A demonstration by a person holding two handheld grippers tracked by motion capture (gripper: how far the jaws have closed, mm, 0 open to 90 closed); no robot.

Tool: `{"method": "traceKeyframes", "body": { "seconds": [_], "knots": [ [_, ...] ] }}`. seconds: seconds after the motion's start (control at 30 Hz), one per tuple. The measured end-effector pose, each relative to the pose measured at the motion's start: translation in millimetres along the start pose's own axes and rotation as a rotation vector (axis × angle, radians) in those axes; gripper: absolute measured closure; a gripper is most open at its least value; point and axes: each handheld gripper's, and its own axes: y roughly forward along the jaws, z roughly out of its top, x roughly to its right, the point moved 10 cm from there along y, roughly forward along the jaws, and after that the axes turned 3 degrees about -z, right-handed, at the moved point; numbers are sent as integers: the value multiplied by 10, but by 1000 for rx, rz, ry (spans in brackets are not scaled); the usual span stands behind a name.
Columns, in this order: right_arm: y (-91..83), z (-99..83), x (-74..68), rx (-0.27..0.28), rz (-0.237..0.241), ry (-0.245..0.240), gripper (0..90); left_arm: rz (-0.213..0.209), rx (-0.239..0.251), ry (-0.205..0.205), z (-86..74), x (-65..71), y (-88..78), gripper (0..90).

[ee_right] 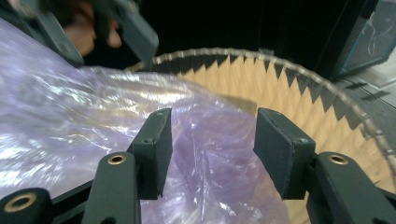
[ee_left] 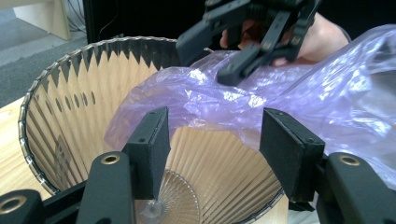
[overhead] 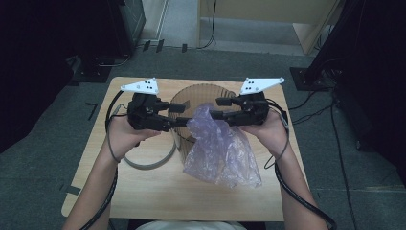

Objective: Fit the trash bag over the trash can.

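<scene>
- Purple plastic bag (overhead: 220, 151) drapes over the near rim of the pleated basket (overhead: 198, 93) on the tabletop (overhead: 143, 191), likely to line it.
- Left hand-held gripper (overhead: 181, 115) and right hand-held gripper (overhead: 218, 108) both stand wide, gripping nothing, poised at the bag's mouth to spread it.

Dim room, dark edges; glare on purple bag (ee_right: 60, 116); gripper views soft, slightly blurred.

Purple bag over the bin's rim

We hold both grippers, left gripper (overhead: 181, 115) and right gripper (overhead: 214, 108), above the ribbed bin (overhead: 184, 98) mid-table (overhead: 143, 191); the purple bag (overhead: 221, 148) drapes toward the near edge.
</scene>
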Motion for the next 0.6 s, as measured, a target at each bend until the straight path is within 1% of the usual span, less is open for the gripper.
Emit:
{"method": "traceKeyframes", "body": {
  "seconds": [0.07,0.1,0.13,0.27,0.33,0.43,0.5,0.6],
  "knots": [
    [-62,42,3,23,3,19,472,-1,-2,-1,-5,-2,7,418],
    [-86,51,0,26,4,22,483,-3,-2,-1,-7,-1,11,417],
    [-124,72,-6,40,11,20,497,-3,-4,0,-9,-2,13,417],
    [-234,100,-47,56,36,33,540,-6,-5,-3,-18,0,19,415],
    [-284,98,-64,62,46,39,545,-8,-7,-5,-26,-4,20,414],
    [-348,65,-77,66,57,55,547,-10,-8,-7,-32,-8,21,414],
    [-382,9,-103,60,75,65,538,-11,-7,-8,-32,-8,22,414],
    [-394,-91,-116,36,78,68,487,-14,-7,-7,-32,-4,24,414]
  ]
}}
